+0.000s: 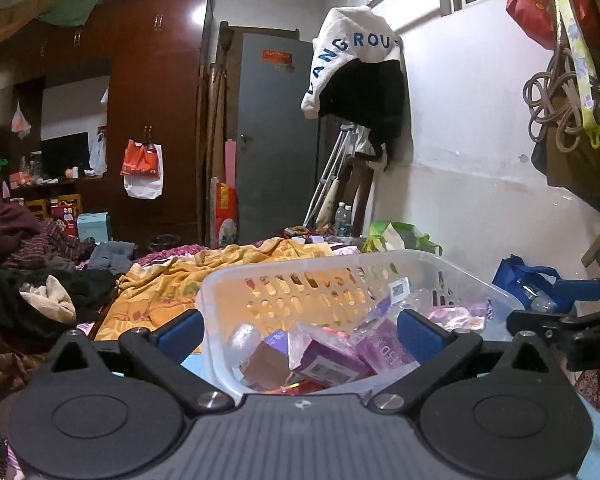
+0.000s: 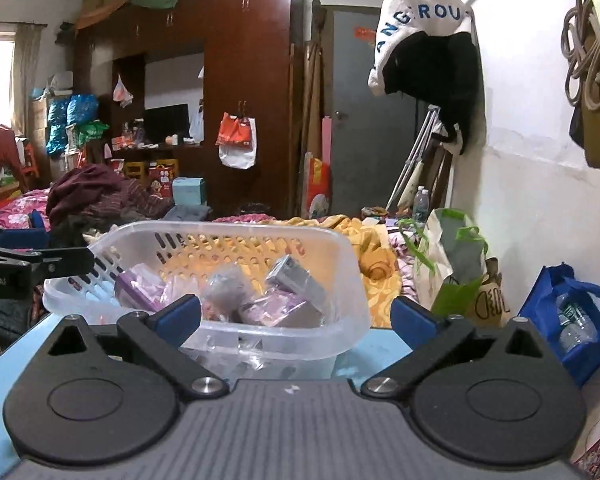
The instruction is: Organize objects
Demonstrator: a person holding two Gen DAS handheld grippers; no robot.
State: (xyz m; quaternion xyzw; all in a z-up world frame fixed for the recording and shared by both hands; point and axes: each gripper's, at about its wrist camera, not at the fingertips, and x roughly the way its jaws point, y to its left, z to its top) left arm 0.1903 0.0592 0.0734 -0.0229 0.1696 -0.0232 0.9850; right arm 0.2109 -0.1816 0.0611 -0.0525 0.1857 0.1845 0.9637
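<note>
A: How are we holding the grippers?

B: We're pointing both slightly downward at the clear basket (image 2: 220, 264). The left gripper (image 1: 300, 332) and right gripper (image 2: 296, 312) are both spread wide, gripping nothing.

A: And the basket?

B: It's sitting on the light blue surface (image 2: 380, 352), holding purple boxes (image 1: 328, 360) and wrapped packets (image 2: 224, 288).

The left gripper (image 1: 300, 332) is being held with its jaws spread wide, nothing being pressed between its blue pads (image 1: 180, 334). The right gripper (image 2: 296, 316) is likewise being held wide open, tilted slightly downward, nothing being gripped.
</note>
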